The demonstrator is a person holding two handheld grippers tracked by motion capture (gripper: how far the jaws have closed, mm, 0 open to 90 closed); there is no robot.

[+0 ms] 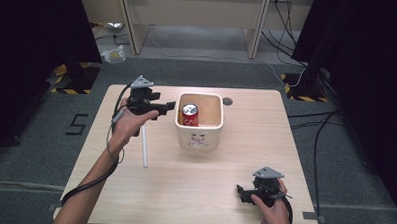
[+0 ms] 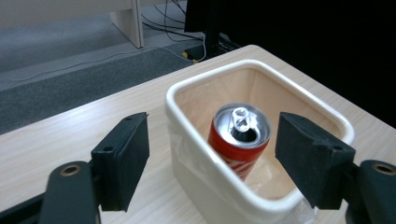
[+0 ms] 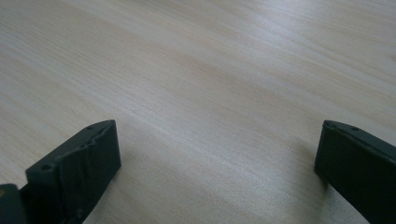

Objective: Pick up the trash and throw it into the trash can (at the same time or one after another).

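Observation:
A red soda can (image 1: 190, 114) stands upright inside a cream square bin (image 1: 200, 138) near the table's middle; its opened silver top shows in the left gripper view (image 2: 241, 123). My left gripper (image 1: 168, 108) hovers just left of the bin's rim (image 2: 187, 140), open, its jaws wide with nothing between them (image 2: 212, 156). My right gripper (image 1: 240, 191) rests low over the table's front right, open and empty, its jaws wide apart above bare wood (image 3: 217, 154).
A white stick (image 1: 145, 145) lies on the table left of the bin, beside the left forearm. A round hole (image 1: 227, 100) sits in the tabletop behind the bin. Cables and dark stands lie on the floor beyond the table.

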